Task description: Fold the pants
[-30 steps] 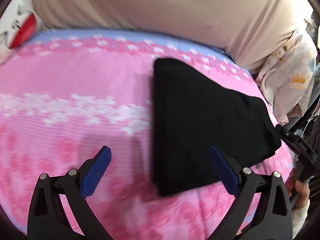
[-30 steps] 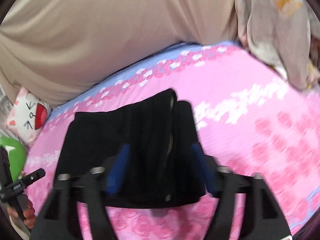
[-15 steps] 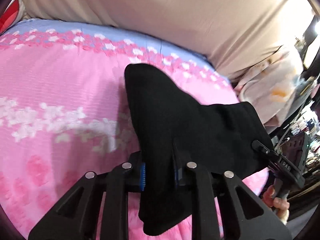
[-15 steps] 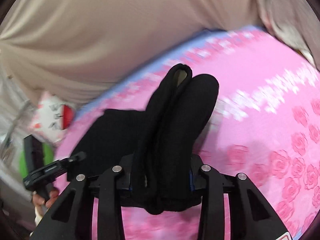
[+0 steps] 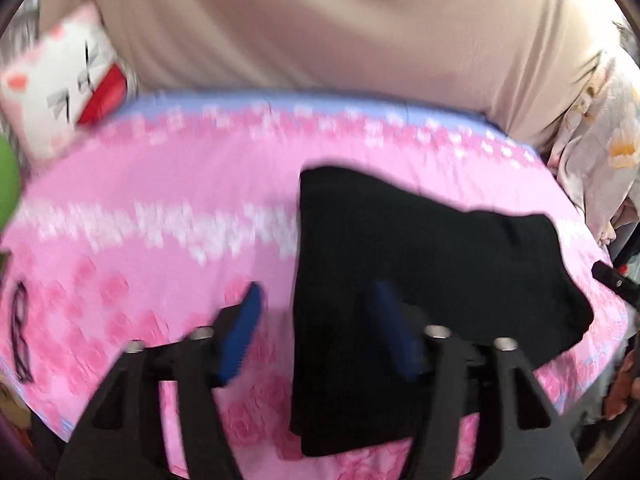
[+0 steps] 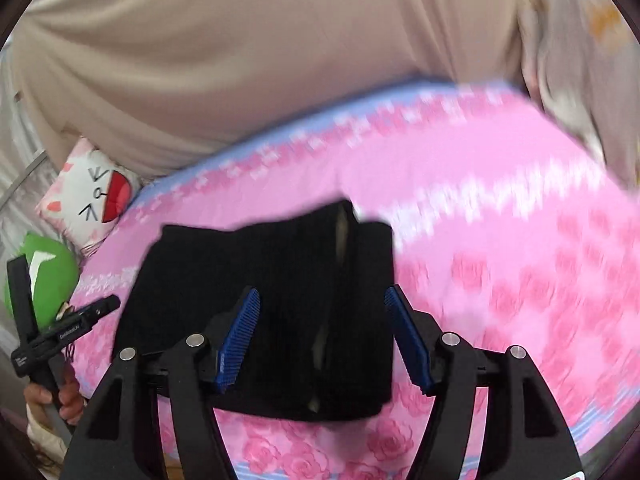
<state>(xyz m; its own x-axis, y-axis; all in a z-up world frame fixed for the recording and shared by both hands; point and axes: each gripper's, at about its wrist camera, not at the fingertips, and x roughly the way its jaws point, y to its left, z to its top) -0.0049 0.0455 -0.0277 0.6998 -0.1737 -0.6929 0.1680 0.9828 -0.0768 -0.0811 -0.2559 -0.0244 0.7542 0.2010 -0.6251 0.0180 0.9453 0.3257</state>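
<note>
The black pants (image 5: 420,276) lie folded into a compact flat stack on the pink rose-print bedsheet (image 5: 160,216). My left gripper (image 5: 316,320) is open, its blue pads straddling the stack's left near edge, holding nothing. In the right wrist view the same pants (image 6: 272,292) lie flat with the waistband opening showing on top. My right gripper (image 6: 322,320) is open above the stack's right half, its pads apart and empty. The left gripper's body shows in the right wrist view (image 6: 48,336) at far left.
A beige cloth backdrop (image 5: 320,24) rises behind the bed. A white cat-face cushion (image 5: 68,92) and a green plush (image 6: 44,272) sit at the left. Floral fabric (image 5: 600,160) hangs at the right. The bed's near edge (image 6: 400,468) runs below the grippers.
Half a second ago both grippers were shut on the pants and held them lifted. Now the pants lie flat on the sheet and both grippers have opened and drawn back.
</note>
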